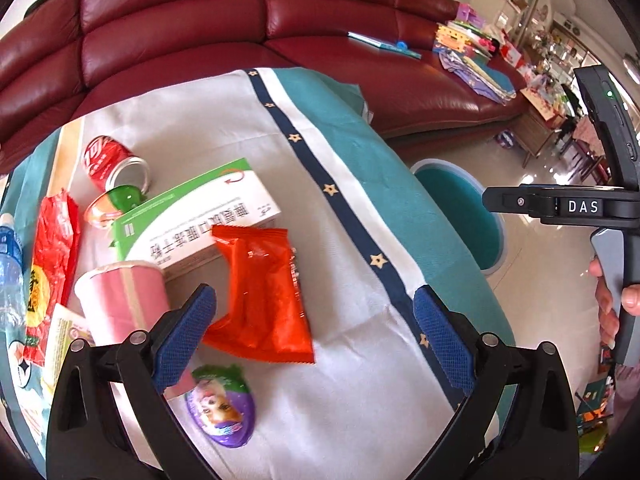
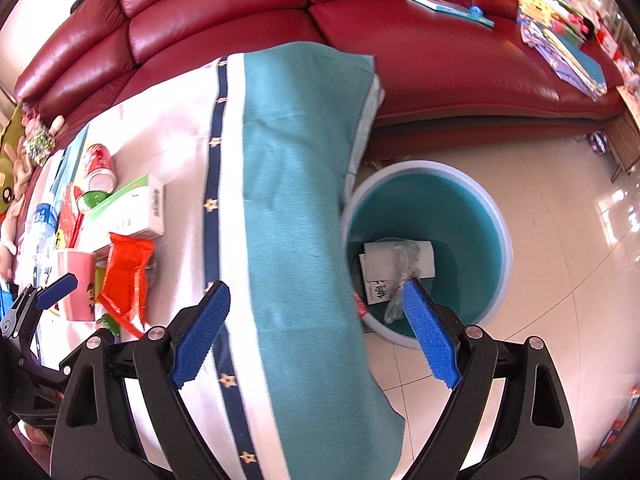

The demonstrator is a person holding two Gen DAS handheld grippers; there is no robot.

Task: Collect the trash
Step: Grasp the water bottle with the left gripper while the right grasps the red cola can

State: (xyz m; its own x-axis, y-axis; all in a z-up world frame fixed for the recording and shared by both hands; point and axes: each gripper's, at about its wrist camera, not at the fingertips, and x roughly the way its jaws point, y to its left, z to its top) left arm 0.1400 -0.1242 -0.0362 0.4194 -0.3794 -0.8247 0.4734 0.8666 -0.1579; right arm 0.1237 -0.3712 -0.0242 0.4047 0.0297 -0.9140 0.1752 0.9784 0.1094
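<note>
your left gripper [image 1: 314, 344] hangs spread and empty over the orange wrapper [image 1: 262, 292] on the table's near side, right gripper [image 2: 316, 336] spread by the bin [image 2: 505, 240], so drop straight, pinch its crinkled middle, skip the pink cup [image 1: 124, 300].

A home living room: a dark red leather sofa [image 1: 248, 20] curves behind a cloth-covered surface [image 1: 360, 184], children's books [image 1: 468, 48] lie piled on its seat (brightly coloured ones), glossy floor tiles [image 2: 560, 208] spread beyond, and glass display cabinets [image 1: 532, 4] stand at the far end.
</note>
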